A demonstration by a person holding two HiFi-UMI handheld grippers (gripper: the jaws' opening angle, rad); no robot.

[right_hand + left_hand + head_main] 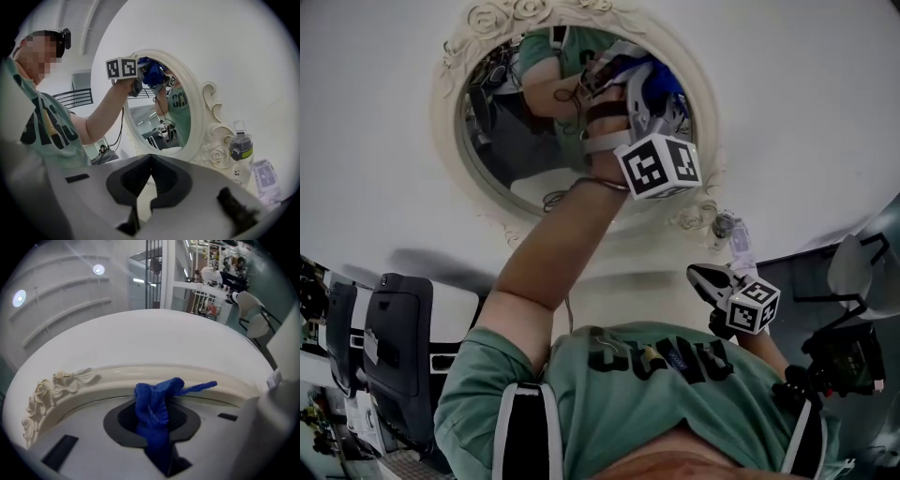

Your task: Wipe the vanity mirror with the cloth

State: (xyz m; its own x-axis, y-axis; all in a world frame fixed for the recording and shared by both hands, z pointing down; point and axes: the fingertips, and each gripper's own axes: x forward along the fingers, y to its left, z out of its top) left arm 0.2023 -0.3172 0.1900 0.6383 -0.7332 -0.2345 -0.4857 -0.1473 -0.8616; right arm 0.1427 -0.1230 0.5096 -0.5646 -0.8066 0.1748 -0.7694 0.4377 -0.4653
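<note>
White wall, oval mirror [502, 141]: blue cloth [154, 404] betw. L gripper [157, 427] jaws.

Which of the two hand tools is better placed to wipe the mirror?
Left. The left gripper has its jaws shut on the blue cloth, raised at the mirror. The right gripper sits lower, away from it, jaws shut on nothing.

Right hand-held gripper [151, 159], jaws together, before vanity mirror [159, 126]; blue cloth [151, 74] against its upper glass.
</note>
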